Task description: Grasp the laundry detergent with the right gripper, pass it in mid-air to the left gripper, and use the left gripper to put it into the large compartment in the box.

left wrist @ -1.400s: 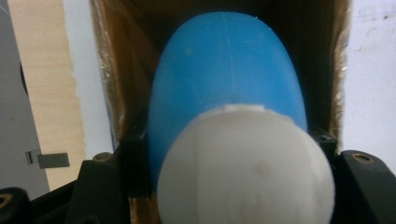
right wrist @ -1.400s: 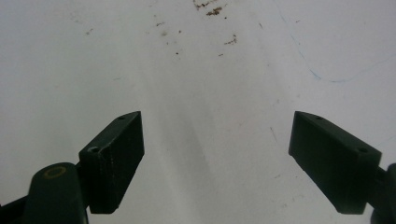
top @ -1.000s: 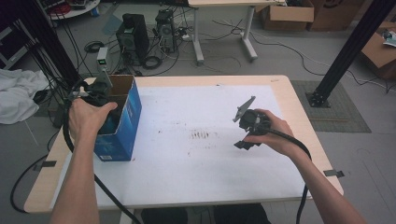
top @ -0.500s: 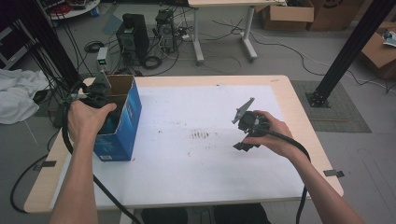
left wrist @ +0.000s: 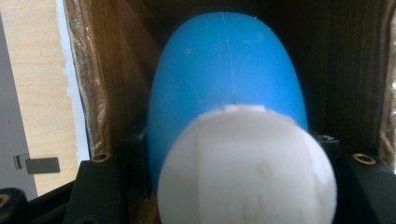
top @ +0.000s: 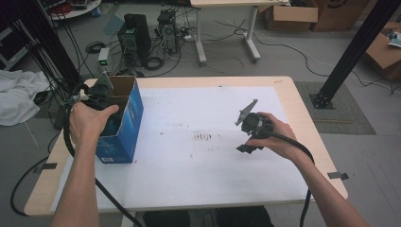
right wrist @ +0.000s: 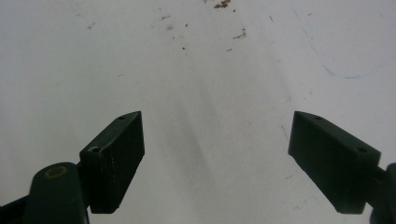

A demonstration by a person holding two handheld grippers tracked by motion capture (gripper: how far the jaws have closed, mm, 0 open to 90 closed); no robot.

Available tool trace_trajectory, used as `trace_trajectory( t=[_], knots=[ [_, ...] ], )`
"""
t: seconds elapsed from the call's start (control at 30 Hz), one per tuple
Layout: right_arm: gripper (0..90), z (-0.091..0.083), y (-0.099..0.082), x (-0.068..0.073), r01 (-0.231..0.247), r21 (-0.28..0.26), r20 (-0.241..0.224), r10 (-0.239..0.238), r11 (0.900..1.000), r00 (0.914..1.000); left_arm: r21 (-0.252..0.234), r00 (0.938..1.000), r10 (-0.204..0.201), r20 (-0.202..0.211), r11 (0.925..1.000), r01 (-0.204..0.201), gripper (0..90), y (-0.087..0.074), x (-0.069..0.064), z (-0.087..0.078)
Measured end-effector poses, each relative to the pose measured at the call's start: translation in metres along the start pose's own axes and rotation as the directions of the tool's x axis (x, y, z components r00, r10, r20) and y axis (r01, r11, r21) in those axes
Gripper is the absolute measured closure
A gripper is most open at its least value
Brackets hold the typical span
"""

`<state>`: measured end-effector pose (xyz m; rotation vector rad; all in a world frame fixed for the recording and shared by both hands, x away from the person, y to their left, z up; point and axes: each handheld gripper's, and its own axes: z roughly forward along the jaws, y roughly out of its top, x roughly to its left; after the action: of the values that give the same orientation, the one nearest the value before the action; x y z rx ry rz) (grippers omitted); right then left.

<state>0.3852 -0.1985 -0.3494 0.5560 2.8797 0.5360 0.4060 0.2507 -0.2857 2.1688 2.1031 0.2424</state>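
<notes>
A blue cardboard box [top: 124, 126] stands open-topped at the table's left edge. My left gripper [top: 100, 92] reaches down into it, with the hand covering its jaws in the high view. In the left gripper view, a blue rounded object with a white round end [left wrist: 224, 88] sits between the jaws of my left gripper [left wrist: 231, 142], which press on both its sides, with the box's brown inner walls around it. My right gripper [top: 249, 142] hovers over the white sheet at the table's right half. Its jaws [right wrist: 215, 126] stand wide open with nothing between them.
A white sheet [top: 189, 165] covers most of the wooden table [top: 312, 123], with brown specks [top: 204, 137] at its middle. Beyond the table's far edge, computer towers [top: 137, 33], cables, a desk's legs and cardboard boxes [top: 291, 16] stand on the floor. A black post [top: 350, 52] rises at the right.
</notes>
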Motion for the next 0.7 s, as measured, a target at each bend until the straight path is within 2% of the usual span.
trace_trajectory(
  t=[0.2,0.7],
  knots=[
    [18.2,0.0007,-0.0001,-0.0002,0.001,0.000,0.001,-0.001,1.0000,1.0000,-0.007,1.0000,0.001,0.004,1.0000,-0.001,36.1,0.0001,-0.0013,-0.0019],
    [18.2,0.0006,-0.0015,0.0000,-0.002,0.002,0.000,0.002,1.0000,1.0000,-0.013,0.9999,0.007,-0.014,0.9999,-0.007,31.9,0.0017,-0.0046,-0.0097]
  ],
)
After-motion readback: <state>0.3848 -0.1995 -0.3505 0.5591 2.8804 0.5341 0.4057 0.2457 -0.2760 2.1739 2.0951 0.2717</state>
